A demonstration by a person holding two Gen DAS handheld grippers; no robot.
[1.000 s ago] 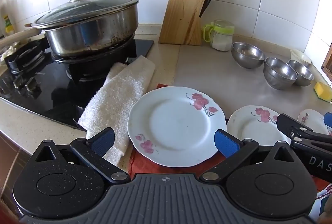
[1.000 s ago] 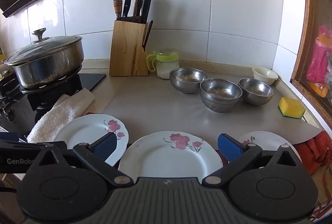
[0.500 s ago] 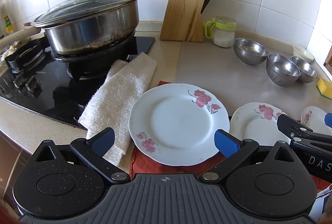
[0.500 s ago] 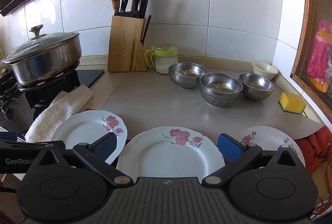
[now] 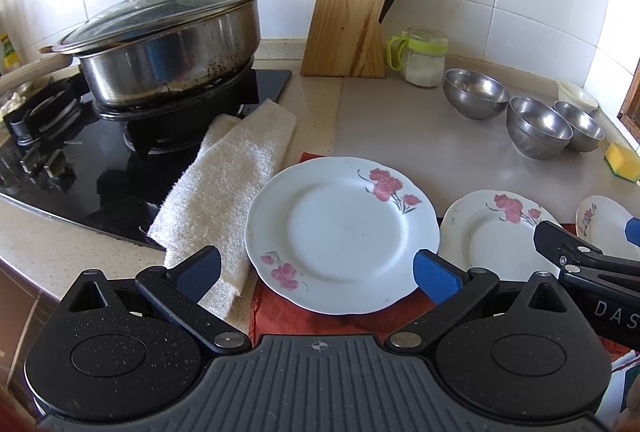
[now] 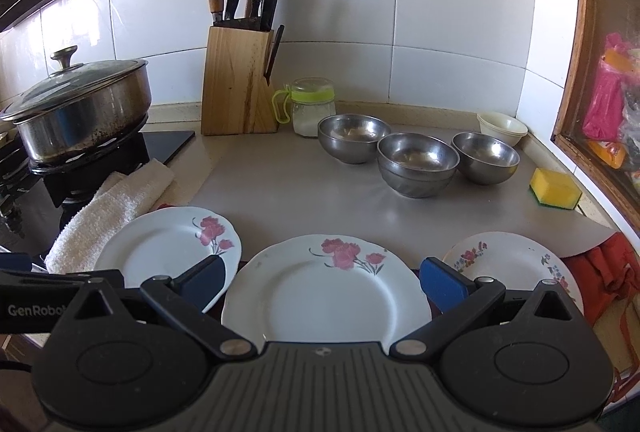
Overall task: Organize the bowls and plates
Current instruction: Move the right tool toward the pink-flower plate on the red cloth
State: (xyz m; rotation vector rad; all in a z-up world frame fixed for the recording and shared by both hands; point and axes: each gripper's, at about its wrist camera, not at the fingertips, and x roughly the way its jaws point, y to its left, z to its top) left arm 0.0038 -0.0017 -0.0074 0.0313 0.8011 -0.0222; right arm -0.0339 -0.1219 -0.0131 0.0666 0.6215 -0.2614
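at the far left a lidded steel pan (image 5: 168,47) sits on the stove, a white towel (image 5: 228,191) lying near it. on the near edge of the table (image 6: 288,183) three flowered plates lie in a row: the left plate (image 5: 340,240), framed by the wide, empty left claw (image 5: 316,268); the middle plate (image 6: 326,292), between the fingers of the wide, empty right claw (image 6: 320,282); the small plate (image 6: 516,264) at right. farther right, three steel bowls (image 6: 416,163) stand near a yellow sponge (image 6: 556,189).
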